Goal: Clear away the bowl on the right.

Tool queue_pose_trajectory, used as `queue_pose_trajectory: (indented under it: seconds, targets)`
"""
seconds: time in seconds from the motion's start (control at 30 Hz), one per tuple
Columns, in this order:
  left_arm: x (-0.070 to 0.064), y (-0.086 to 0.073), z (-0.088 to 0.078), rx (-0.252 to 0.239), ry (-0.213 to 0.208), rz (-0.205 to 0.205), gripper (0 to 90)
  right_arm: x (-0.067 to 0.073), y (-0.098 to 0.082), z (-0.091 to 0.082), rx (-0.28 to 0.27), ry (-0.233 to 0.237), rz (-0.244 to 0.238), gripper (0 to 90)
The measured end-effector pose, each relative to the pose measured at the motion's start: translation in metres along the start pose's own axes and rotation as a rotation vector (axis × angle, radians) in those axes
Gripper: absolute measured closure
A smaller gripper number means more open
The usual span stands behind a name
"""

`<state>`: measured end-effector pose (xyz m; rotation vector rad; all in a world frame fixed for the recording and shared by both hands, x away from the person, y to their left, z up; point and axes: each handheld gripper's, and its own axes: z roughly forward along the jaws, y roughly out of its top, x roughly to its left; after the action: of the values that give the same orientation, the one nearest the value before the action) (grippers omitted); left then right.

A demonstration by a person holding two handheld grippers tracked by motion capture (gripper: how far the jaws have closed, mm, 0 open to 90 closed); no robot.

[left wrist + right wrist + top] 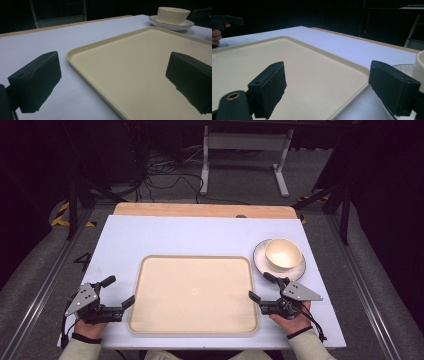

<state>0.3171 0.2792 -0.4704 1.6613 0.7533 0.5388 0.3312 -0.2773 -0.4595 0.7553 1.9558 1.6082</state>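
Note:
A bare beige tray (194,292) lies at the table's near middle. To its upper right a cream bowl (283,254) sits on a white dark-rimmed plate (261,264). My left gripper (118,291) rests open at the tray's left edge, one jaw over the tray (140,75) and one over the table. My right gripper (262,287) is open at the tray's right edge, just short of the plate. In the right gripper view the jaws straddle the tray's rim (352,67), with the bowl (420,67) at far right. Nothing is between either pair of jaws.
A white sheet (190,237) covers the table, with a wooden strip (200,210) along the far edge. On the floor beyond are a white stand (245,150) and loose cables (170,175). Metal rails run down both sides.

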Motion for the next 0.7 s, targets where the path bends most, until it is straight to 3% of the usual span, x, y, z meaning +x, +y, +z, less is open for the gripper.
queue_pose_trajectory:
  seconds: [0.7]
  targets:
    - [-0.0003,0.0001,-0.0004,0.003,-0.001,0.002,0.6,-0.0015,0.0002,0.0003,0.002,0.003,0.012,15.1]
